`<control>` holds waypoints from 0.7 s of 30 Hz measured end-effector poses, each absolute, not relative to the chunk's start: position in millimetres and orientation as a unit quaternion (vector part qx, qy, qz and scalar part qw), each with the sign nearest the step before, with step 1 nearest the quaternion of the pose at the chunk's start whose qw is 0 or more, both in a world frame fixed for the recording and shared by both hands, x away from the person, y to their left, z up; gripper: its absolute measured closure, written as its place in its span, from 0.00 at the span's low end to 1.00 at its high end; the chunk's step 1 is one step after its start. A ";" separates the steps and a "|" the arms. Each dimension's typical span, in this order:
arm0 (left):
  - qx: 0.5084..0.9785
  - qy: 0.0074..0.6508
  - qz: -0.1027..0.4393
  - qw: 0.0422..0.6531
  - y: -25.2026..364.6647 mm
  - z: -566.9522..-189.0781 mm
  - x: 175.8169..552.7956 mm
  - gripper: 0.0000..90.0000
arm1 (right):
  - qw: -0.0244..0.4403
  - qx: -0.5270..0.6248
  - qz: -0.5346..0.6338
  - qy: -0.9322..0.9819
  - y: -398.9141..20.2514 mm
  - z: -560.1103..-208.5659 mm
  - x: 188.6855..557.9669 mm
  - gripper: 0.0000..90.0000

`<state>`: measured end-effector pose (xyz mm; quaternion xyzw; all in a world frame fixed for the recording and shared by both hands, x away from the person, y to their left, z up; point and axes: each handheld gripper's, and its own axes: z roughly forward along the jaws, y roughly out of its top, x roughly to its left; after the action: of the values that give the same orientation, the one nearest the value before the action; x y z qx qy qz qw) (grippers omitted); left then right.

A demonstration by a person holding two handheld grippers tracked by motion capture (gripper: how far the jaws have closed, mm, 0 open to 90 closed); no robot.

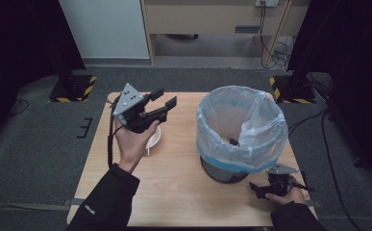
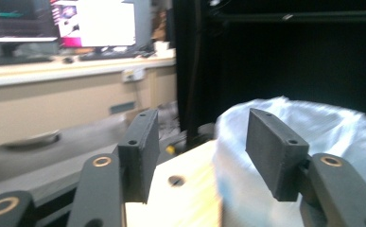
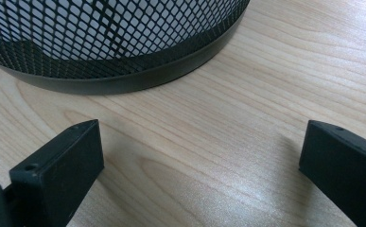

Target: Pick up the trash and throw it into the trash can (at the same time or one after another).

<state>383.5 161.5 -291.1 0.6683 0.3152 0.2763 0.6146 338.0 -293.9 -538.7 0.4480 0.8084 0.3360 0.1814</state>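
Right gripper [image 1: 255, 188] fingers released beside mesh bin [image 1: 241, 130]; left gripper [image 1: 167, 98] fingers released, empty; no legible writing.

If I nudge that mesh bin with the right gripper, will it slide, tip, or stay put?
The mesh bin would probably slide: it looks light, with open wire mesh walls and a smooth rim on the smooth wooden table. A low push seems safest. The loose bag liner would likely crumple, giving no firm surface.
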 end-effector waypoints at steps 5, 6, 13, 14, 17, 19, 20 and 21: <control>0.671 0.362 0.284 0.582 199.4 -322.4 385.9 0.47 | 0.181 0.448 0.336 0.808 -293.9 -538.6 338.0 0.01; 0.668 0.374 0.285 0.576 206.2 -329.6 388.1 0.47 | 0.181 0.448 0.336 0.808 -293.8 -538.6 338.0 0.01; 0.667 0.447 0.276 0.529 234.4 -384.7 407.5 0.47 | 0.181 0.448 0.336 0.808 -293.9 -538.6 338.0 0.01; 0.667 0.456 0.273 0.522 236.1 -393.1 410.9 0.47 | 0.181 0.448 0.336 0.808 -293.8 -538.6 338.0 0.01; 0.669 0.472 0.270 0.506 237.1 -409.6 417.5 0.47 | 0.181 0.448 0.336 0.808 -293.9 -538.6 338.0 0.01; 0.675 0.479 0.266 0.495 236.3 -420.3 421.5 0.47 | 0.181 0.448 0.336 0.808 -293.8 -538.6 338.0 0.01; 0.680 0.483 0.266 0.483 235.2 -427.7 423.9 0.47 | 0.181 0.448 0.336 0.808 -293.8 -538.6 338.0 0.01; 0.680 0.483 0.266 0.483 235.2 -427.7 423.9 0.47 | 0.182 0.448 0.336 0.808 -293.9 -538.6 338.0 0.01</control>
<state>423.9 235.2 -427.7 0.6800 0.4829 0.2664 0.4831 338.0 -293.9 -538.6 0.4478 0.8085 0.3359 0.1815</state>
